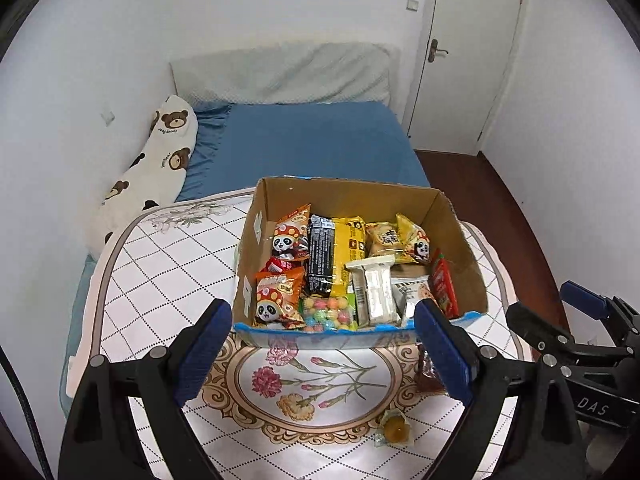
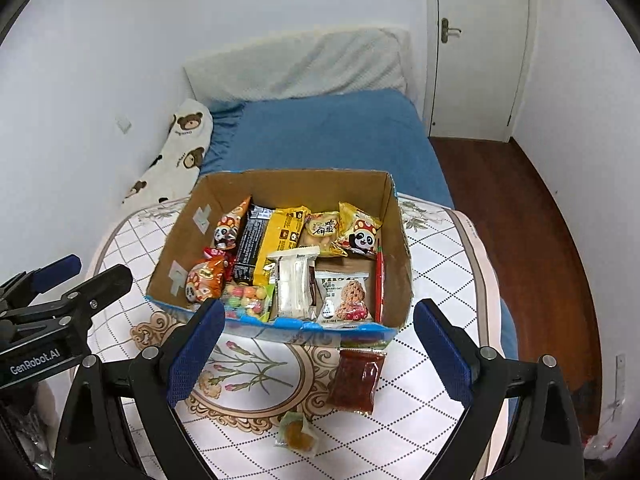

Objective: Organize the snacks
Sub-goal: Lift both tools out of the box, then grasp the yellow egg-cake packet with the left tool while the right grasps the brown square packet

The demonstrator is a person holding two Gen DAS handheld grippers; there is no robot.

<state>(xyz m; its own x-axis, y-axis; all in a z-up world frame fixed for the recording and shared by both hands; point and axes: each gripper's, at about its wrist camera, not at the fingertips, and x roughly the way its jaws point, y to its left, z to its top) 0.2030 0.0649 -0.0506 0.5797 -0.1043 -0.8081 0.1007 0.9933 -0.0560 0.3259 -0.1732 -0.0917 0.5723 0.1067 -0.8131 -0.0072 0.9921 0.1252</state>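
Cardboard box (image 2: 208,216) in the middle of the table (image 2: 440,248), packed full of snacks: panda bags, a black bar, yellow packs, colourful candy at the near wall. Two snacks not in yet. Red pouch (image 2: 356,380) flat on the table, just in front of the box's near right corner. Small orange jelly cup (image 2: 298,432) nearer still, a little left of the pouch.

Left gripper (image 1: 324,344) wide open, nothing between its blue pads, up above the table and pointing down at the near wall of the box. Right gripper (image 2: 320,350) open wide too, holding nothing, beside the left one.

Probably the next step: pick up the red pouch. Best done with the right gripper, as the closer one. Come straight down, one pad on each side of the pouch, low enough to catch it. Squeeze softly, since soft and squishy. Lift clear over the box wall, then drop into a gap on the right side.

Blue bed (image 1: 320,140) and white door (image 1: 472,52) far behind.
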